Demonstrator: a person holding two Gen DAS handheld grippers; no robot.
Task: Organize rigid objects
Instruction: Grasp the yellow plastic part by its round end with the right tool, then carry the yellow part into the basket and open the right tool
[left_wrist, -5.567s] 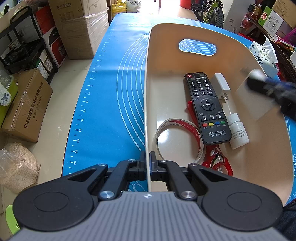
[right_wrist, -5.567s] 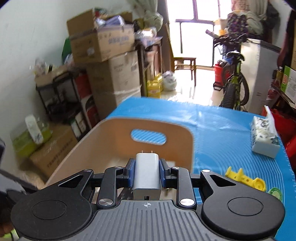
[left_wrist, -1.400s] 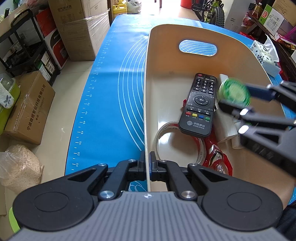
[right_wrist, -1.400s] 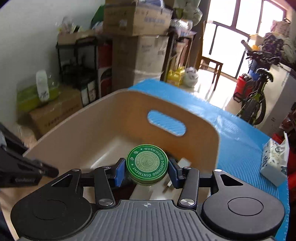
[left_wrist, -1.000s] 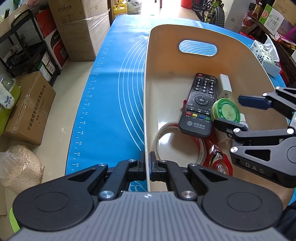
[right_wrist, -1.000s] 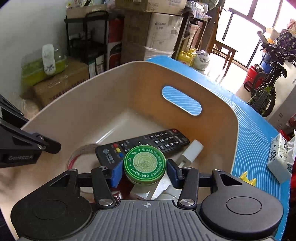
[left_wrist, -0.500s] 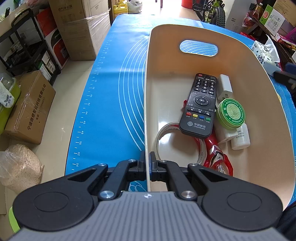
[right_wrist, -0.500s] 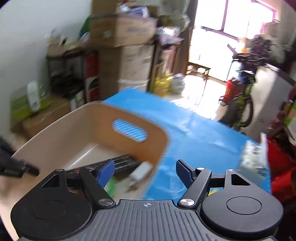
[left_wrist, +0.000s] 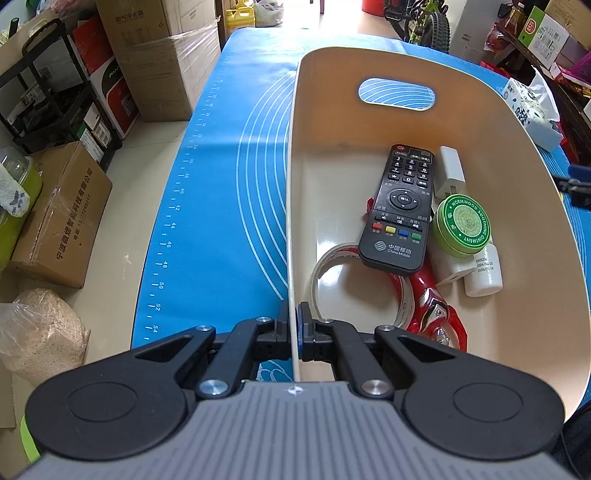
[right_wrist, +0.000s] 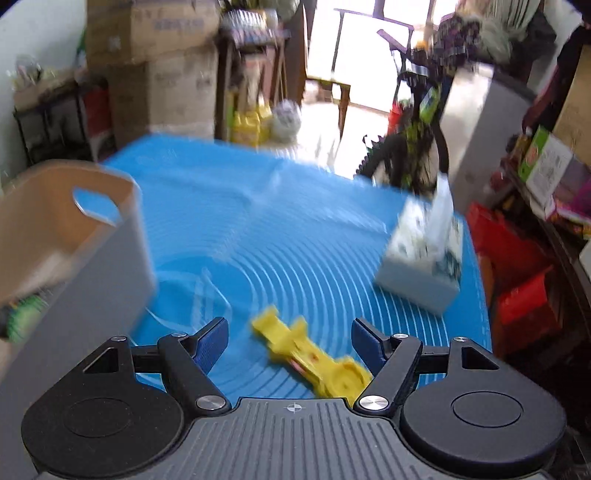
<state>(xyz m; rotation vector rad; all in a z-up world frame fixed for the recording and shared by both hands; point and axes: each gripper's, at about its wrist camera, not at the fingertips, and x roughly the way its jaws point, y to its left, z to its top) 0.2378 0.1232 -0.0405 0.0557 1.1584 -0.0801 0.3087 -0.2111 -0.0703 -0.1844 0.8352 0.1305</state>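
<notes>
My left gripper (left_wrist: 294, 325) is shut on the near left wall of the cream bin (left_wrist: 528, 206) and holds it still. Inside the bin lie a black remote (left_wrist: 400, 206), a white charger (left_wrist: 450, 172), a green ointment tin (left_wrist: 464, 225), a white bottle (left_wrist: 482, 273), a tape roll (left_wrist: 332, 258) and a red tool (left_wrist: 434, 306). In the blurred right wrist view my right gripper (right_wrist: 290, 339) stands open above the blue mat (right_wrist: 258, 229), with a yellow plastic piece (right_wrist: 314, 358) lying on the mat between and below its fingers, untouched. The bin (right_wrist: 66, 236) is at that view's left.
A tissue pack (right_wrist: 424, 258) sits on the mat at the right, also seen as a tissue pack (left_wrist: 532, 107) beyond the bin. Cardboard boxes (left_wrist: 159, 55), a shelf rack and a bicycle (right_wrist: 413, 147) stand around the table. The mat's left edge drops to the floor.
My right gripper let go of the green tin in the bin, then swung right, out of the bin, over the yellow piece. The left gripper has not moved.
</notes>
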